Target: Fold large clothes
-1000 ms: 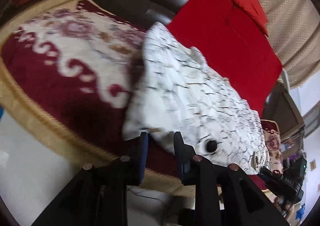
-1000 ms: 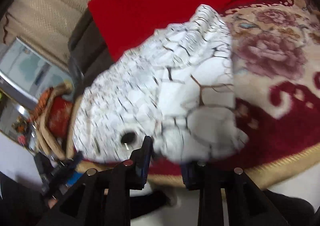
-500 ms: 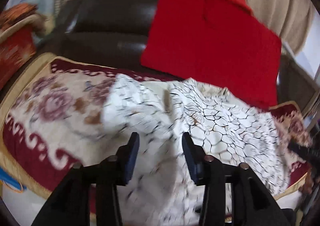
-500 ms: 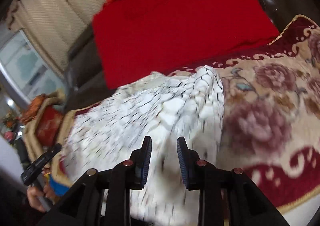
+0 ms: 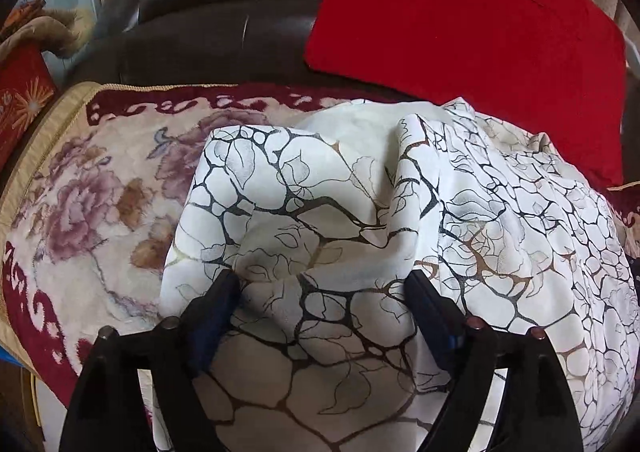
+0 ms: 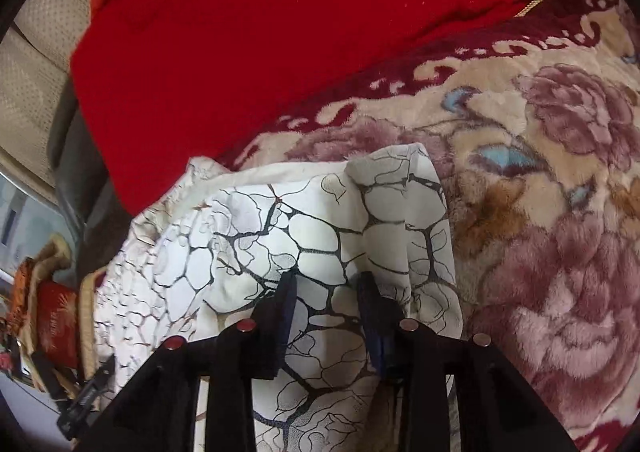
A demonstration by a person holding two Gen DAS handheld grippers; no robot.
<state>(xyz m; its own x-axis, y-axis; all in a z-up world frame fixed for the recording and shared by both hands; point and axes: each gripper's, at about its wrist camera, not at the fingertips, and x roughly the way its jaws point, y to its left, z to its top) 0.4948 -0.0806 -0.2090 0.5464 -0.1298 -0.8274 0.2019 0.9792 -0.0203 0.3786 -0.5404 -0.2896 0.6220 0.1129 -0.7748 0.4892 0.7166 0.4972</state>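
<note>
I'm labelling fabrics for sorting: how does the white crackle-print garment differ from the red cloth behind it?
The white garment carries black and brown vein lines; the red cloth is plain. The garment lies rumpled in folds on the floral blanket; the red cloth lies smoother, up against the dark sofa back. The garment sits between the open jaws of the left gripper and right gripper; the red cloth is untouched. Both are soft textiles.

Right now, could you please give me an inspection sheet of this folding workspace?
Surface: floral blanket over a dark sofa.
Job's things: white crackle-print garment, rumpled on the blanket.
Clutter: red cushion against the backrest.
Grippers: left claw open wide, right claw open, garment beneath both.
Cables: nothing seen.
Surroundings: beige curtain; embroidered red pillow.
</note>
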